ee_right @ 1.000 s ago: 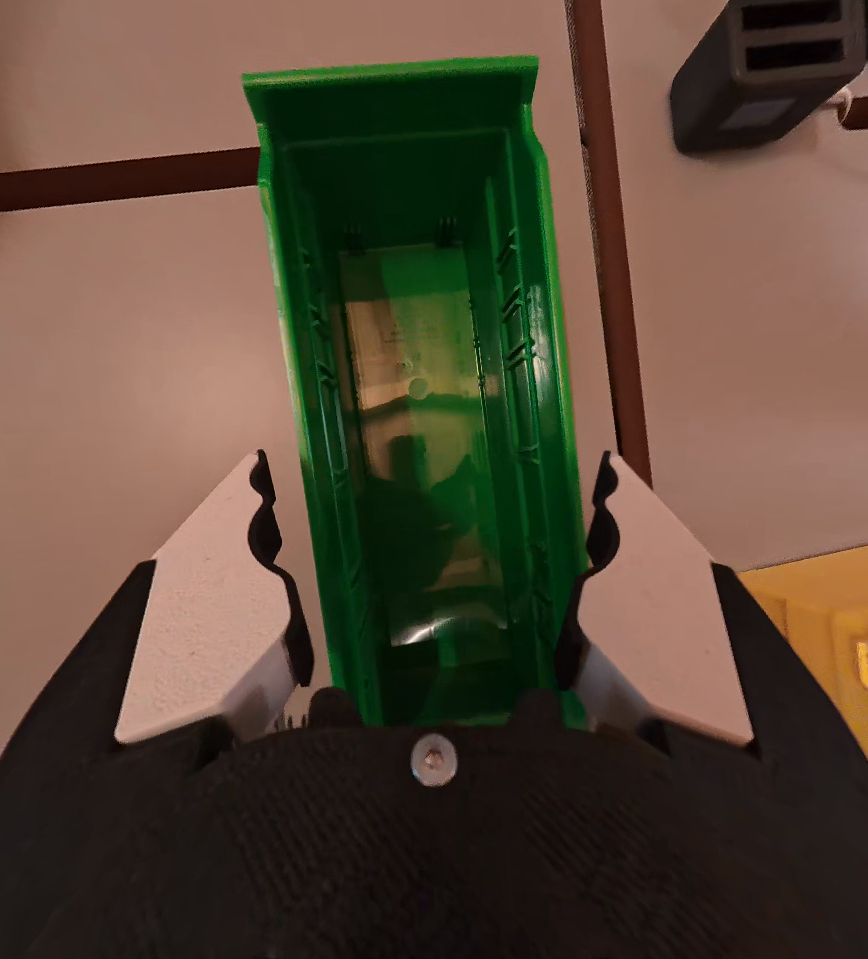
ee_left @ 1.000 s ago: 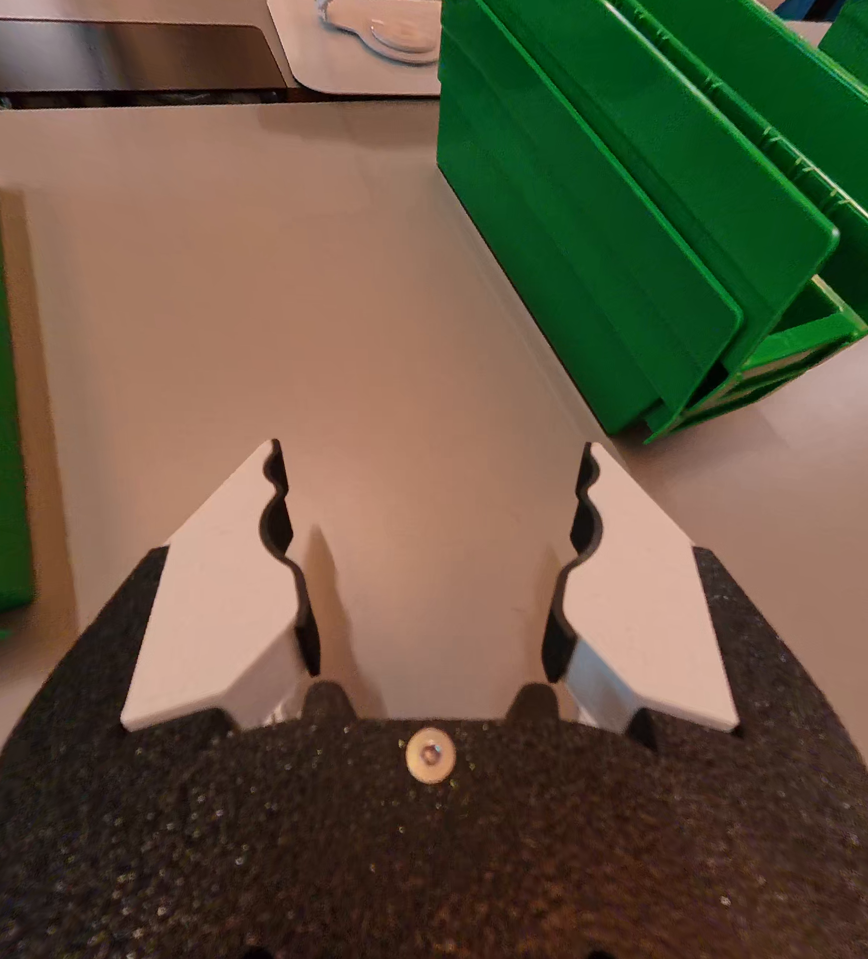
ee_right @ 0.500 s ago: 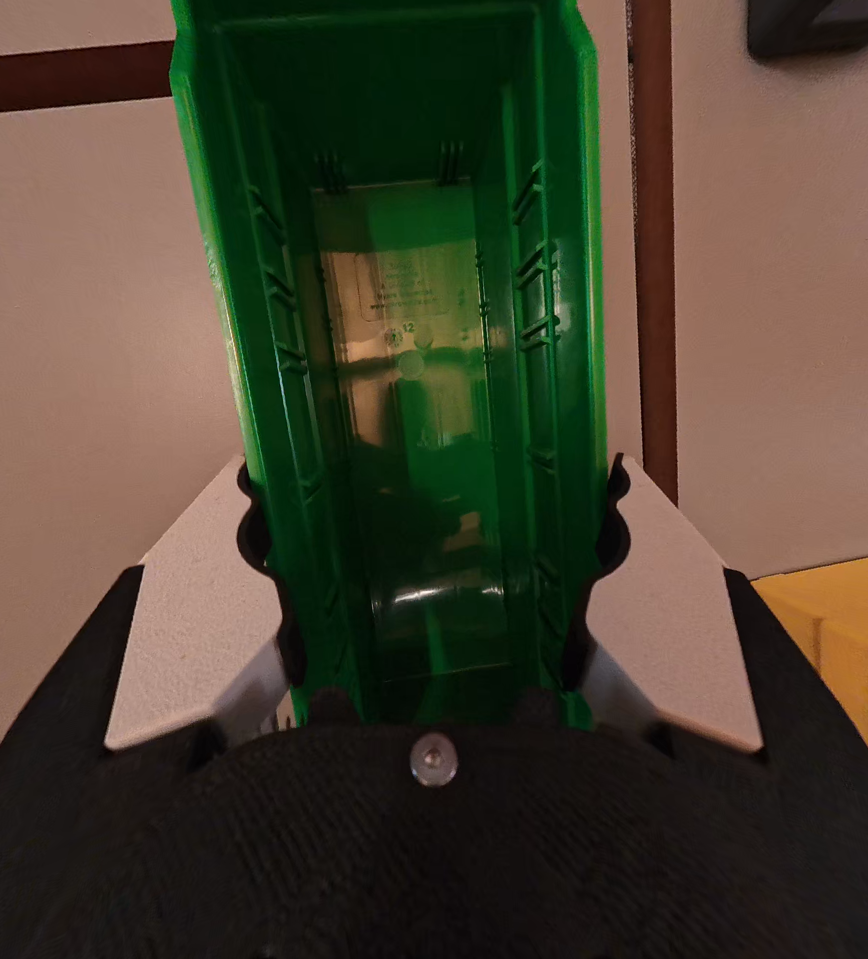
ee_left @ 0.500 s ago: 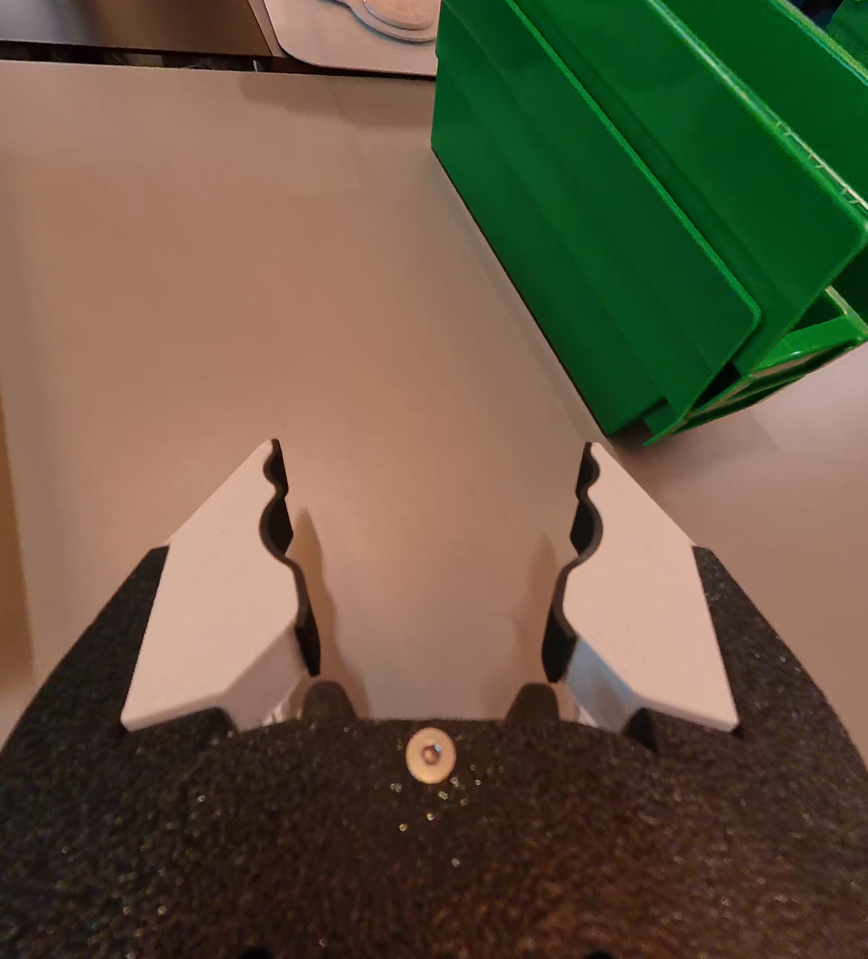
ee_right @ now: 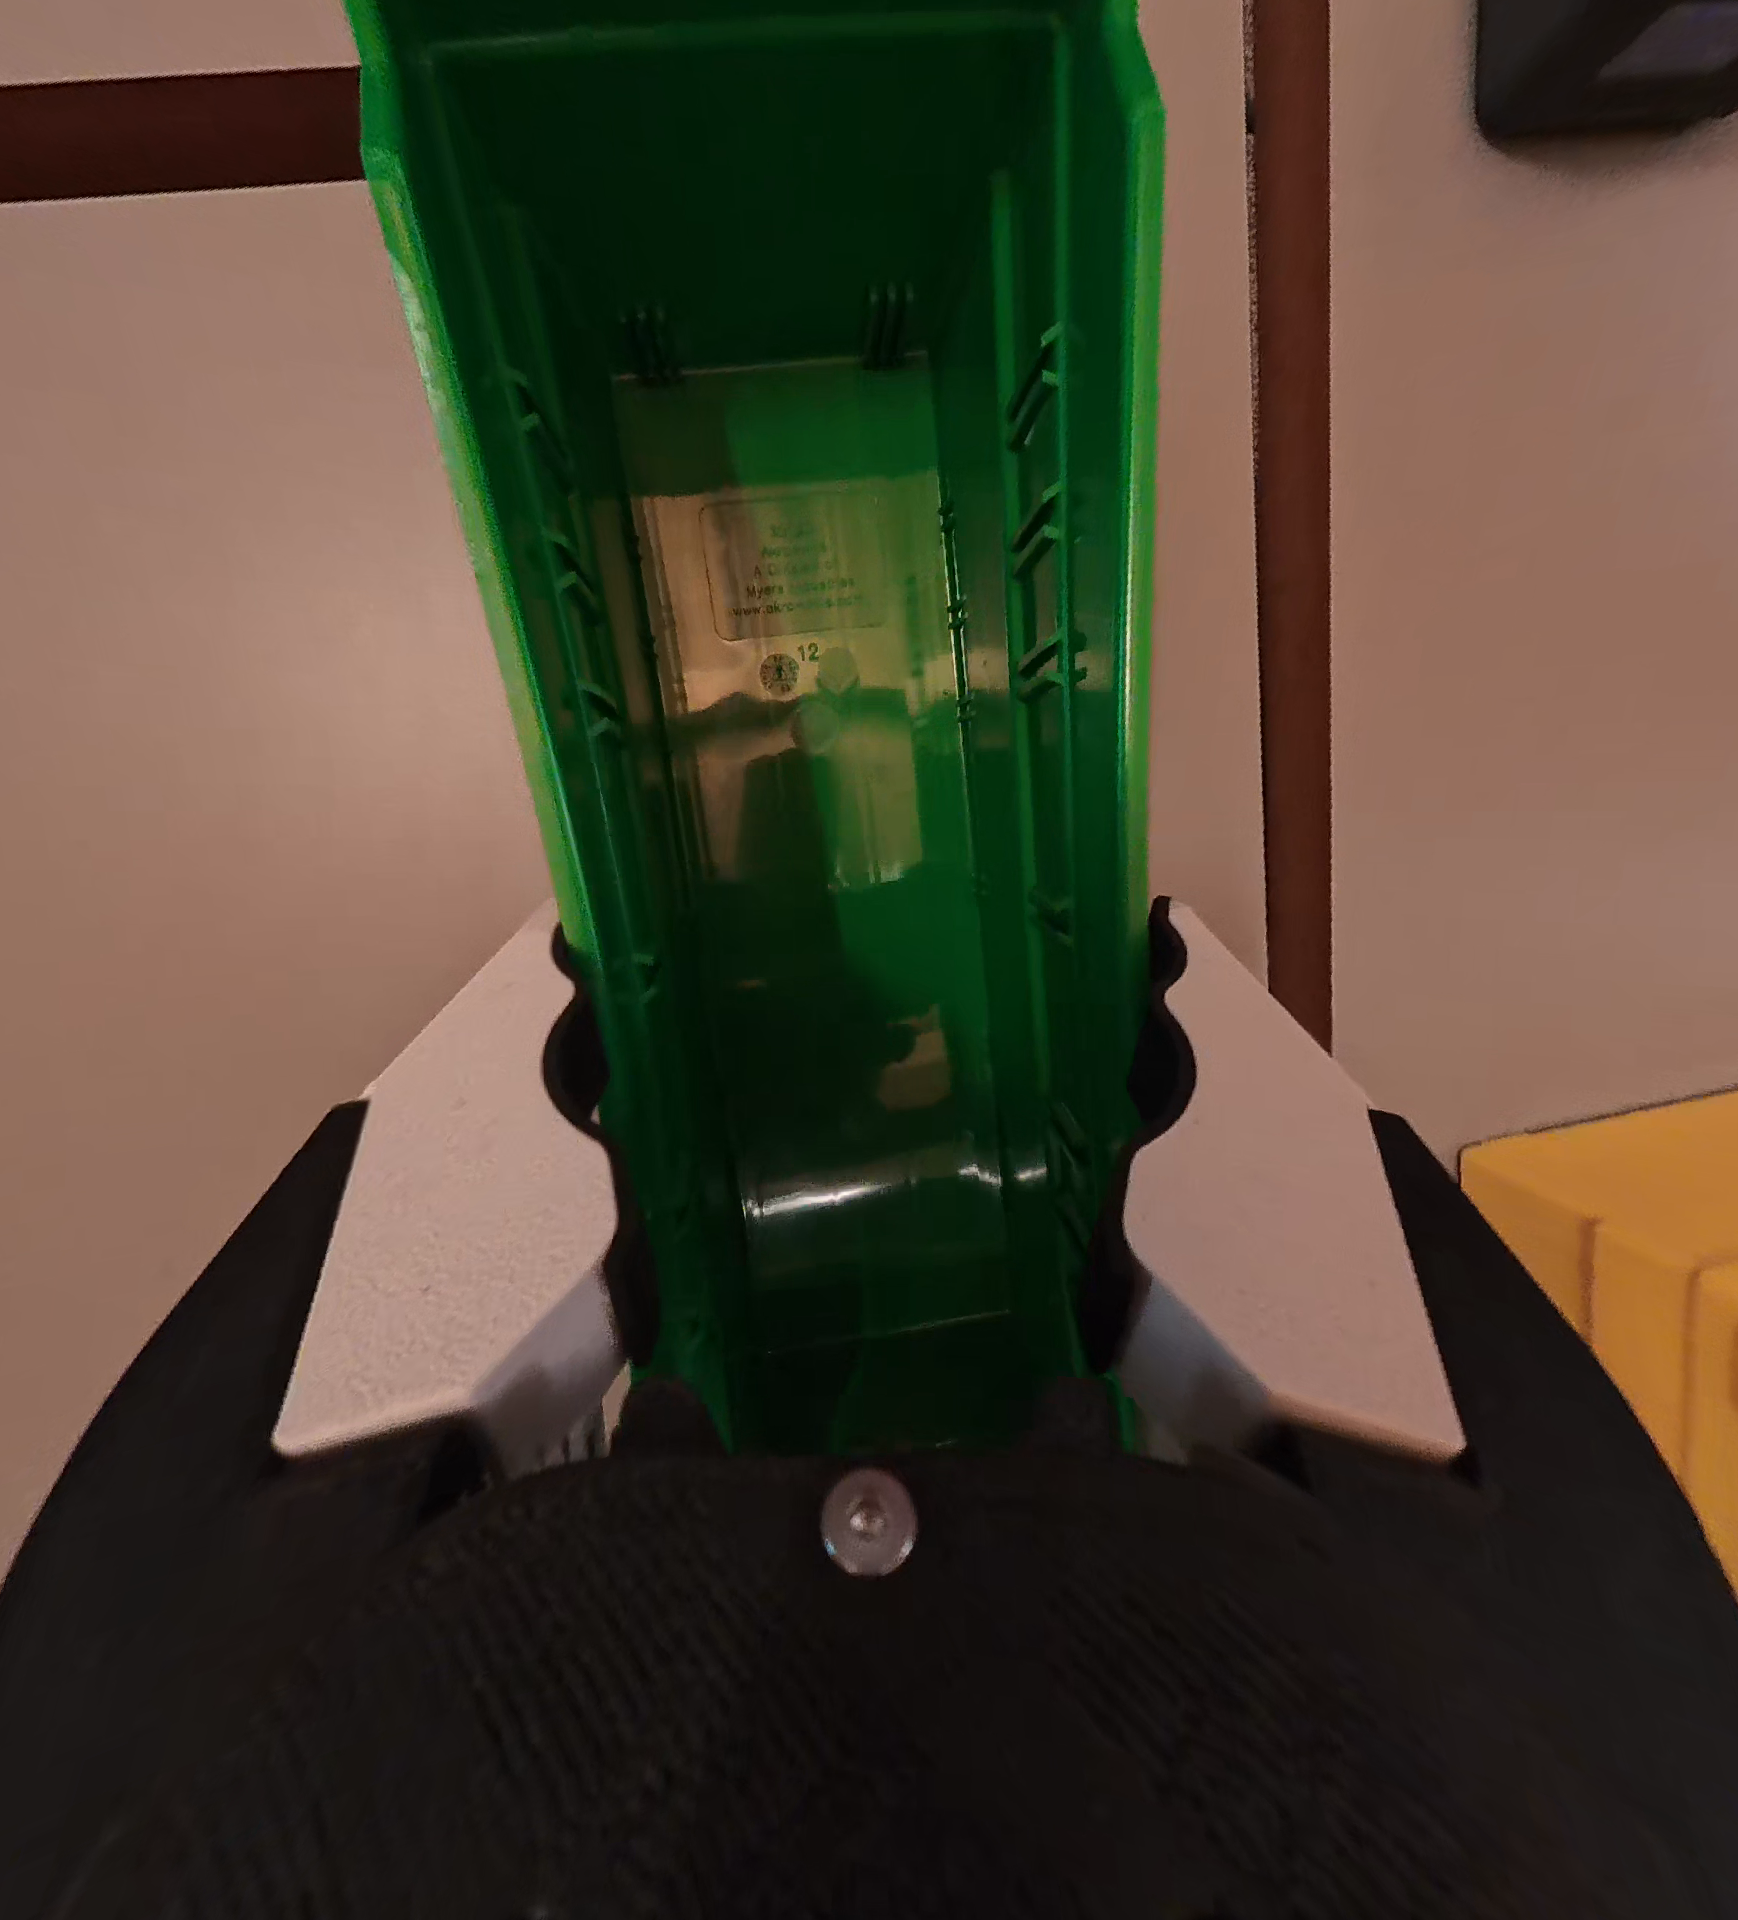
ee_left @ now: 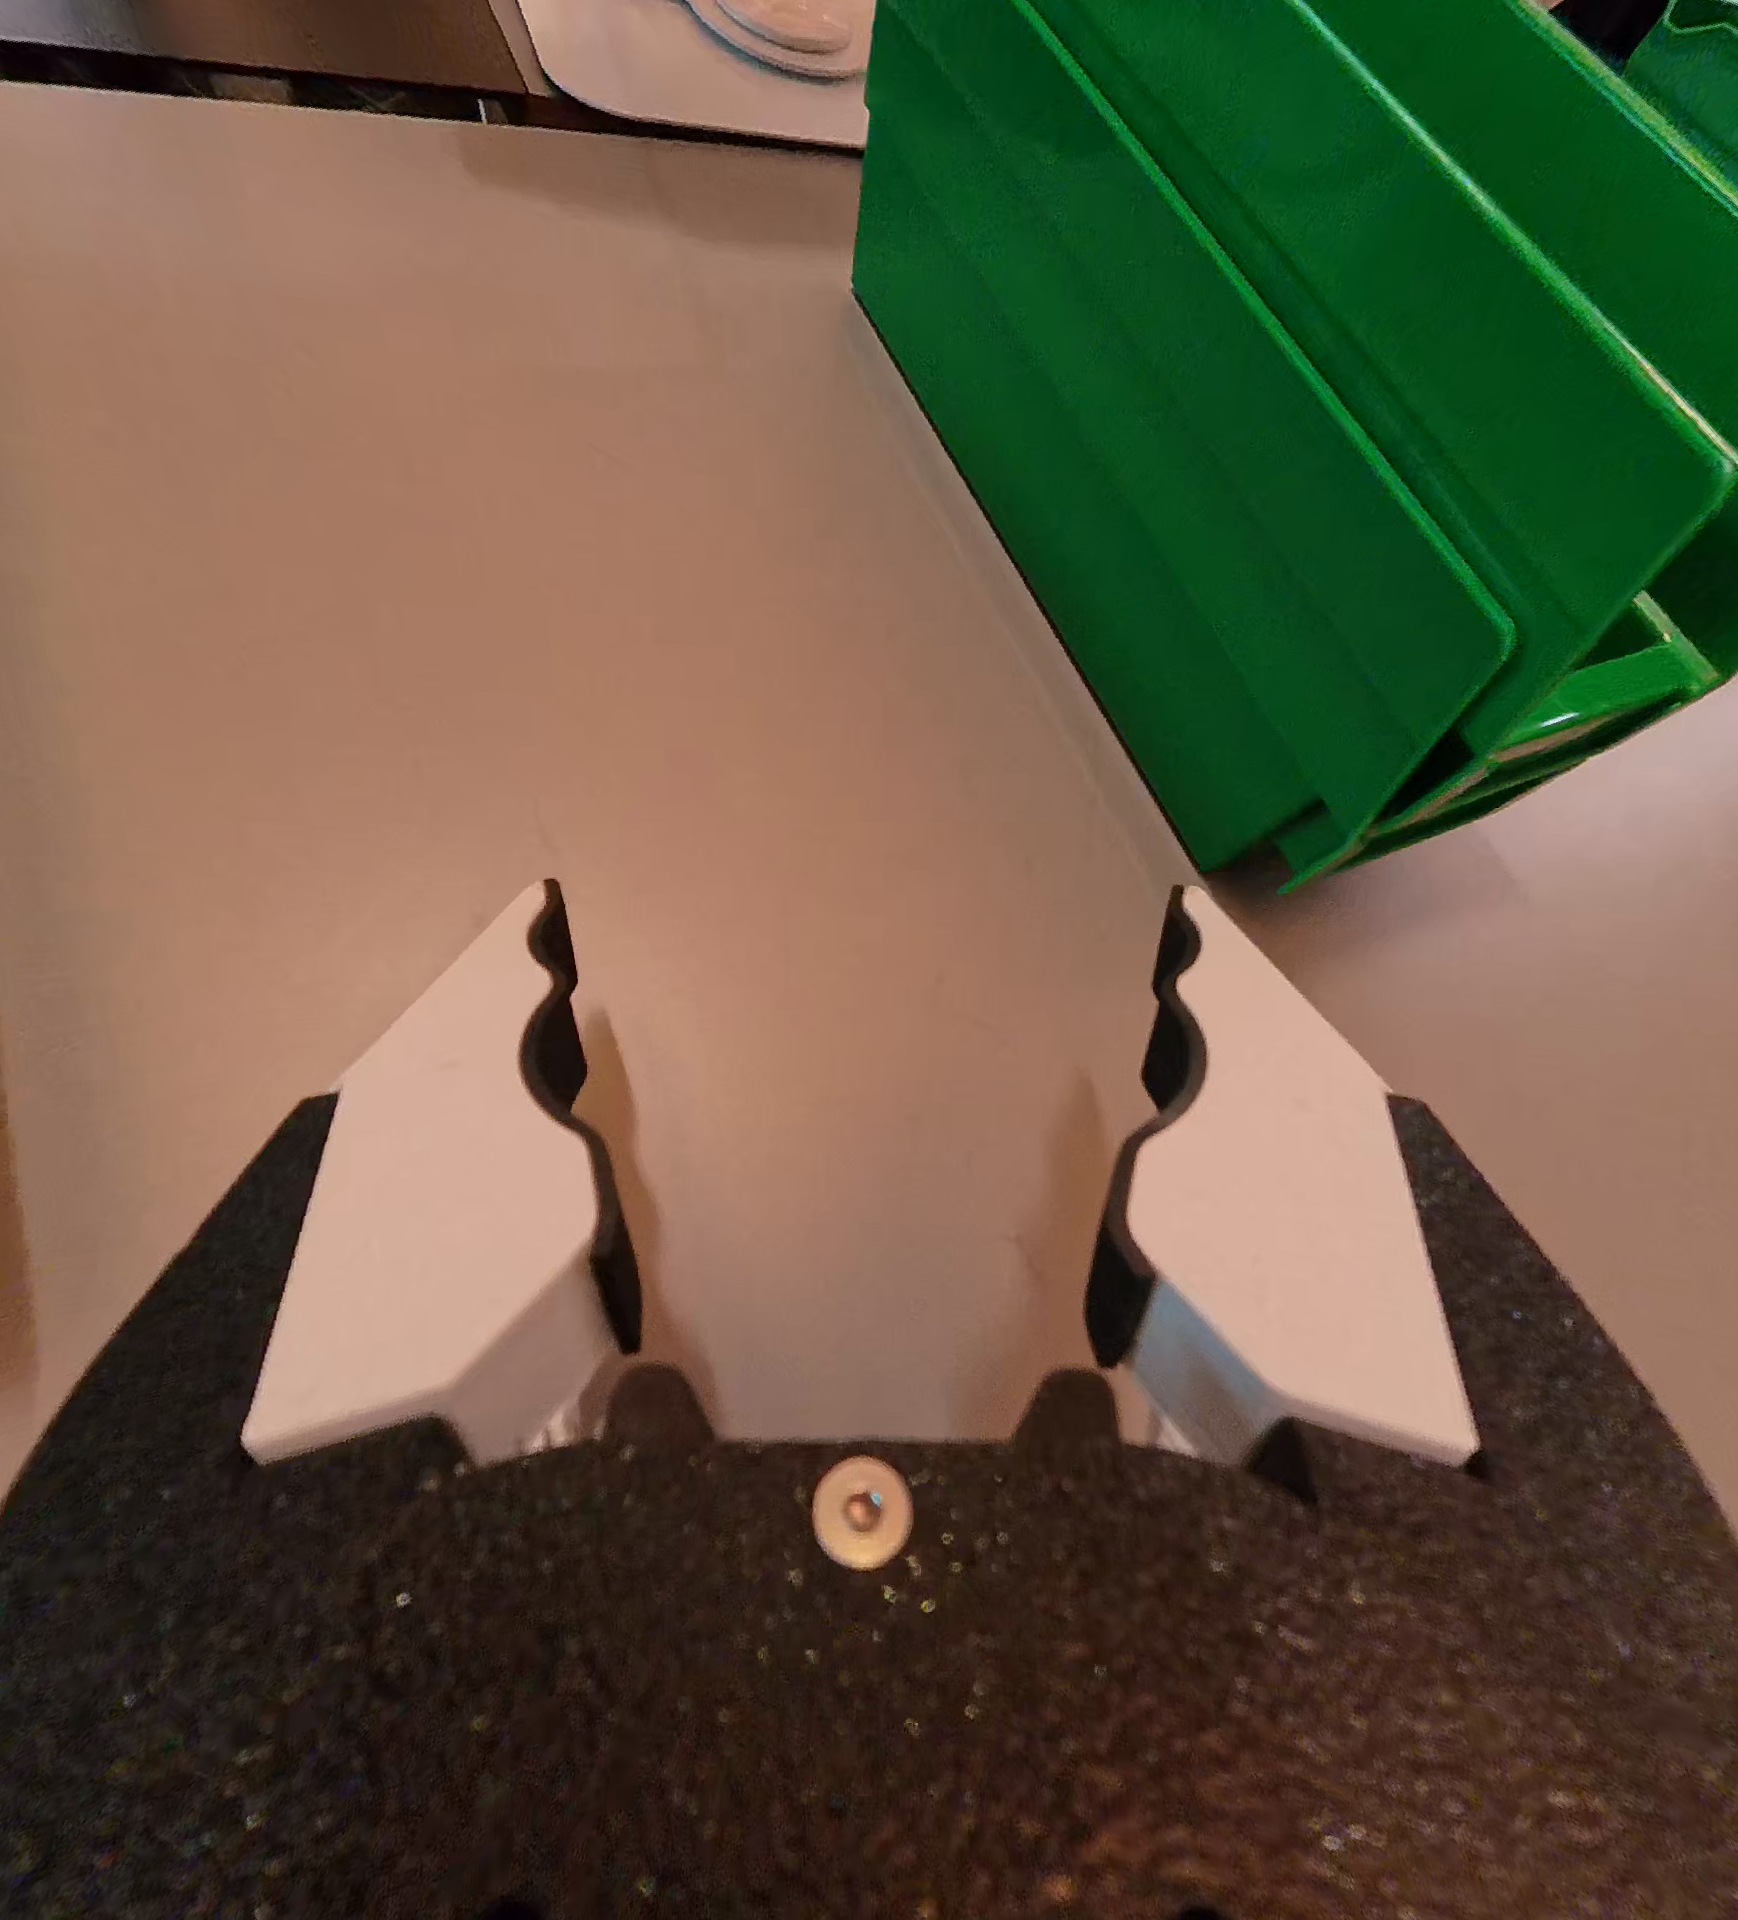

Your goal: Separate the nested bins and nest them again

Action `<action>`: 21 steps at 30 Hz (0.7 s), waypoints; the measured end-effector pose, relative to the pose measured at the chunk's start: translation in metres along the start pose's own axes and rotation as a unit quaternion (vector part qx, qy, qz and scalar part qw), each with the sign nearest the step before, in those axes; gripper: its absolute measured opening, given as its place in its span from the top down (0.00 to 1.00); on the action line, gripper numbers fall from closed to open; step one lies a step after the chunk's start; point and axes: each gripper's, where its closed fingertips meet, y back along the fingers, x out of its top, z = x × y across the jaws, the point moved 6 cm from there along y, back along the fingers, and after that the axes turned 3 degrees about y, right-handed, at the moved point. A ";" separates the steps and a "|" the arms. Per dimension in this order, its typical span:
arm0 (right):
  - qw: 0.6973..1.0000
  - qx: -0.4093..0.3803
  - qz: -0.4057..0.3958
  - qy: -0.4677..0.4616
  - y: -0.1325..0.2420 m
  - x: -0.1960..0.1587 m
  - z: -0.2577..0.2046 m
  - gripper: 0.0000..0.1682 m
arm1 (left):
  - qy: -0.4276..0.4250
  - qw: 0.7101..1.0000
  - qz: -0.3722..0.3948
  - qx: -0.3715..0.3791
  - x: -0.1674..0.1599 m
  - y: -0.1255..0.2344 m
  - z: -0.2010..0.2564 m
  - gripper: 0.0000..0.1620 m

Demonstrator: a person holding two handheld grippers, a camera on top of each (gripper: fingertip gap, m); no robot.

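Note:
In the right wrist view a narrow green bin (ee_right: 813,436) runs lengthwise away from me, its open top facing the camera. My right gripper (ee_right: 860,914) is shut on the near end of this bin, one finger against each long side wall. In the left wrist view a stack of nested green bins (ee_left: 1364,416) lies on the beige table (ee_left: 429,520) at the upper right. My left gripper (ee_left: 860,894) is open and empty over bare table, to the left of and nearer than that stack.
A yellow bin (ee_right: 1665,1278) sits at the right edge of the right wrist view. A black device (ee_right: 1654,62) lies at the top right. Dark seams (ee_right: 1291,520) run between table panels. A pale tray (ee_left: 699,73) lies beyond the far table edge.
My right gripper slid forward along the single green bin and its fingers closed onto the side walls. My left gripper shifted right; the green bin at its left edge left the view.

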 end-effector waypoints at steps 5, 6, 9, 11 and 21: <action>1.000 0.012 0.003 -0.016 0.005 0.002 -0.008 0.41 | 0.005 1.000 0.003 0.001 0.001 0.002 -0.003 0.33; 1.000 0.013 0.004 -0.020 0.008 0.003 -0.010 0.41 | 0.007 1.000 0.002 0.000 0.001 0.002 -0.003 0.33; 1.000 0.006 0.006 -0.024 0.024 0.008 -0.015 0.43 | 0.010 1.000 -0.002 -0.005 0.000 0.001 -0.002 0.33; 1.000 0.003 0.007 -0.029 0.037 0.012 -0.017 0.44 | 0.010 1.000 -0.006 -0.011 -0.002 0.000 0.000 0.33; 0.995 0.072 0.034 -0.052 0.089 0.015 -0.077 0.43 | 0.010 0.998 0.003 -0.064 0.004 0.003 0.024 0.34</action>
